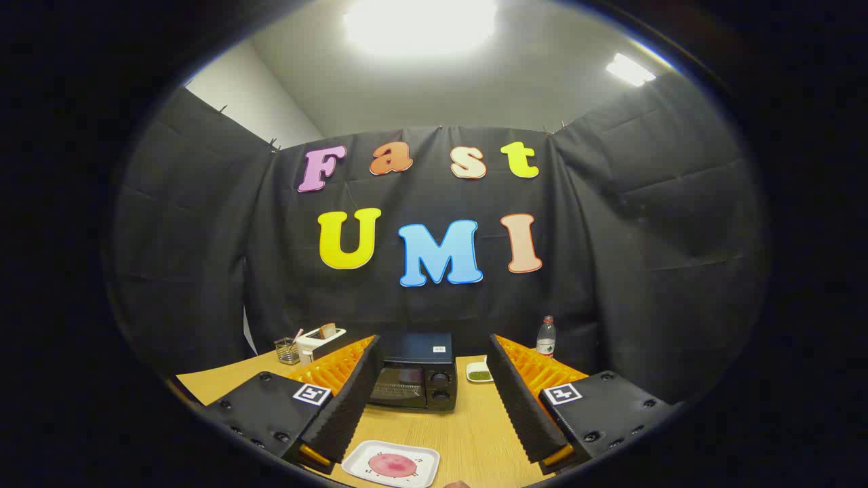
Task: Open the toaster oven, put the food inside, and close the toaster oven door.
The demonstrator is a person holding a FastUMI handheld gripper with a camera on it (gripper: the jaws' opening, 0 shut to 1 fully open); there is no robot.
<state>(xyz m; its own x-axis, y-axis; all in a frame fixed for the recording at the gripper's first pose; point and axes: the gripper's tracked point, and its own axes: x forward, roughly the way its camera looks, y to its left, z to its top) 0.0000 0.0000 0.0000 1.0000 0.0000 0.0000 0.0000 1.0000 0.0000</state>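
A black toaster oven (pixel 415 371) stands on the wooden table (pixel 468 434) beyond my fingers, its glass door closed and two knobs on its right side. Close in, between the fingers and toward the left one, lies a white tray (pixel 391 463) with a round pink slice of food (pixel 392 465) on it. My gripper (pixel 434 400) is open, its fingers (pixel 349 400) spread wide with nothing between them, held above the table and well back from the oven.
A white pop-up toaster (pixel 319 341) with bread in it and a small wire basket (pixel 287 350) stand at the back left. A small dish of green bits (pixel 479 373) and a water bottle (pixel 546 337) sit right of the oven.
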